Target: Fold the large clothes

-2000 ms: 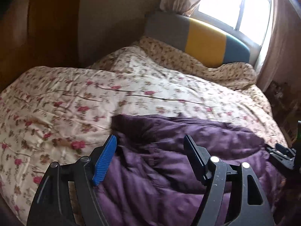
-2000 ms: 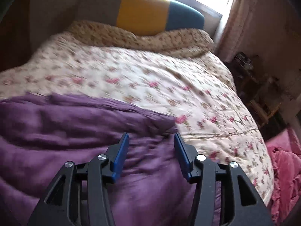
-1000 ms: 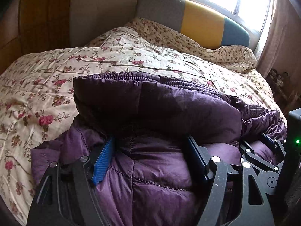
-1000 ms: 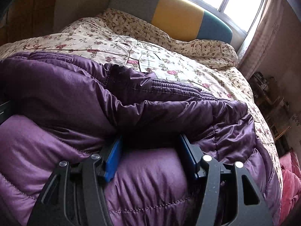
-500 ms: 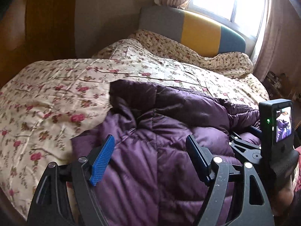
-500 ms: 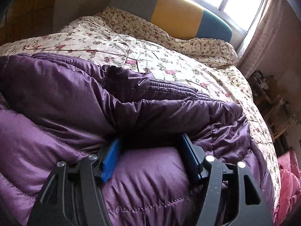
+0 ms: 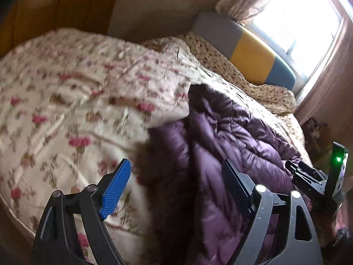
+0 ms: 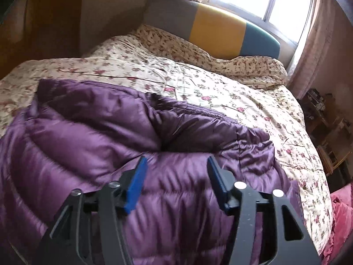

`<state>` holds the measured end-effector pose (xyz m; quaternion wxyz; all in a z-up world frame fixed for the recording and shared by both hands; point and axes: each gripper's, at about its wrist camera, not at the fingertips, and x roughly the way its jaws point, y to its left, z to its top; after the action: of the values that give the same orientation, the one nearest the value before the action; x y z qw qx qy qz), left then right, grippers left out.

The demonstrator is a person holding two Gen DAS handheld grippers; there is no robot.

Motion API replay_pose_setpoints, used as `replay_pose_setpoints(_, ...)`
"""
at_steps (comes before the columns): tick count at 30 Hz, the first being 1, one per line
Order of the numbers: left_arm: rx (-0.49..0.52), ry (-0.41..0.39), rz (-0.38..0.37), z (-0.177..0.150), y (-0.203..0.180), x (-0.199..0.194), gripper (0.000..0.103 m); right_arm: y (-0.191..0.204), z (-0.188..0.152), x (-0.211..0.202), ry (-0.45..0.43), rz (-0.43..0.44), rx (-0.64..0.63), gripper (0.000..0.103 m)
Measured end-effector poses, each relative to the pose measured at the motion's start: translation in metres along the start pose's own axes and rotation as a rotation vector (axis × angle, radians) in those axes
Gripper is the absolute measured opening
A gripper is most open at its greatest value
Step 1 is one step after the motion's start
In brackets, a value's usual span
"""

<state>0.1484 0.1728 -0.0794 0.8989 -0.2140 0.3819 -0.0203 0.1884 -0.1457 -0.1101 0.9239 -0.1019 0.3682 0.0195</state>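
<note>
The purple down jacket (image 8: 136, 154) lay bunched on the floral quilt (image 8: 220, 88), towards the foot edge of the bed and well apart from the striped headboard (image 8: 218, 33); one puffy layer had been laid over another, so that a thick doubled ridge ran across its far side, with a ribbed hem showing along that ridge; I judged a first fold to be done, though loosely.

The right gripper (image 8: 176, 181) hung just above the near part of the jacket, its jaws spread wide with nothing between them; the left gripper (image 7: 176, 183) stood over the jacket's left border, where purple met quilt, jaws likewise wide apart and holding nothing; the left view was blurred, so whether its pads grazed the fabric I could not tell.

What was left, to my eye, was most of the tidying; the bundle was lumpy and uneven, its edges not squared, and it seemed to want another fold and some flattening; a pink cloth (image 8: 339, 216) lay off the bed's right corner.
</note>
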Motion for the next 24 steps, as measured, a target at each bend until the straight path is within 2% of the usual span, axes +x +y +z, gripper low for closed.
replay_pose_setpoints(3, -0.041, 0.028, -0.041, -0.010, 0.012, 0.001, 0.084, 0.004, -0.009, -0.012, -0.001, 0.026, 0.001, 0.042)
replay_pose_setpoints(5, -0.078, 0.046, -0.088, -0.017, 0.016, 0.001, 0.084, 0.004, -0.015, -0.017, 0.004, 0.040, 0.007, 0.041)
replay_pose_setpoints(11, -0.173, 0.070, -0.182, -0.028, 0.020, 0.002, 0.084, 0.011, -0.031, -0.024, 0.020, 0.067, -0.003, 0.038)
replay_pose_setpoints(19, -0.200, 0.114, -0.291, -0.038, 0.017, 0.011, 0.082, 0.024, -0.048, -0.007, 0.051, 0.051, -0.059, 0.039)
replay_pose_setpoints(23, -0.274, 0.124, -0.397, -0.041, 0.023, 0.017, 0.081, 0.027, -0.054, 0.001, 0.048, 0.039, -0.050, 0.038)
replay_pose_setpoints(24, -0.278, 0.130, -0.419, -0.042, 0.022, 0.018, 0.076, 0.026, -0.055, 0.002, 0.047, 0.036, -0.049, 0.038)
